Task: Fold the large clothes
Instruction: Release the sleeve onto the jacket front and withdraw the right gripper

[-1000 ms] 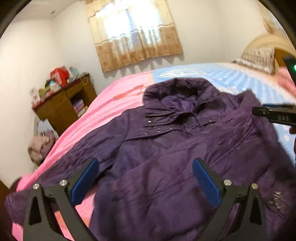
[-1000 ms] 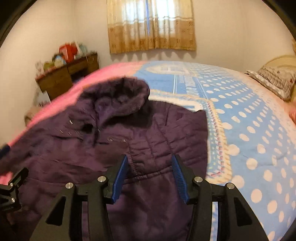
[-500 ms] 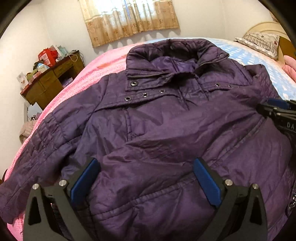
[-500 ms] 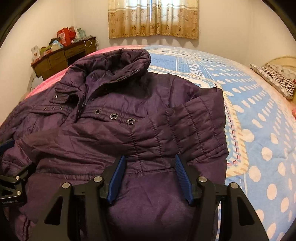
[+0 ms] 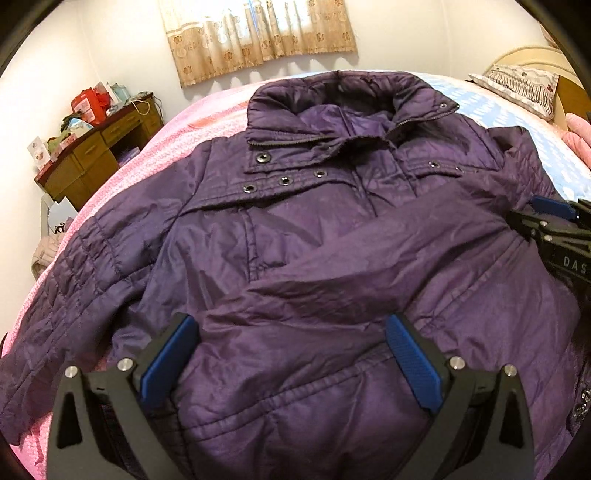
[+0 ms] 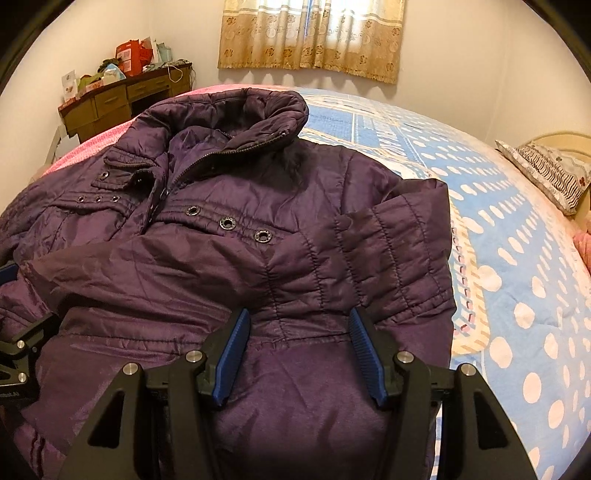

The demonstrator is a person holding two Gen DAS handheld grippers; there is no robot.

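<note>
jacket: a large purple padded jacket (image 5: pixel 295 258) lies front-up on the bed, collar toward the window, hem toward the camera.
left sleeve side: in the left wrist view one sleeve (image 5: pixel 62 306) still stretches out flat over the pink blanket (image 5: pixel 155 147), not folded.
middle: the other sleeve (image 6: pixel 258 266) already lies folded across the chest, its cuff end reaching toward the left gripper's side.
right shoulder: the fold at that shoulder (image 6: pixel 413 236) sits just beside the jacket's edge on the blue dotted quilt (image 6: pixel 517 277).
progress: judged early; one sleeve is in, the outstretched sleeve and the body fold are left.
left gripper: the left gripper (image 5: pixel 291 365) hangs over the lower front with jaws wide apart, nothing between the pads; whether the tips touch the cloth i cannot tell.
right gripper: the right gripper (image 6: pixel 299 354) has jaws about half apart over the waist seam, pads not pressing on the cloth, holding nothing.
surface: a bed, pink blanket on the left, blue spotted quilt on the right, soft under the jacket.
room: a wooden desk (image 5: pixel 92 155) with clutter at far left, a curtained window (image 5: pixel 258 33) on the back wall, a patterned pillow (image 6: pixel 550 173) at the headboard on the right.
</note>
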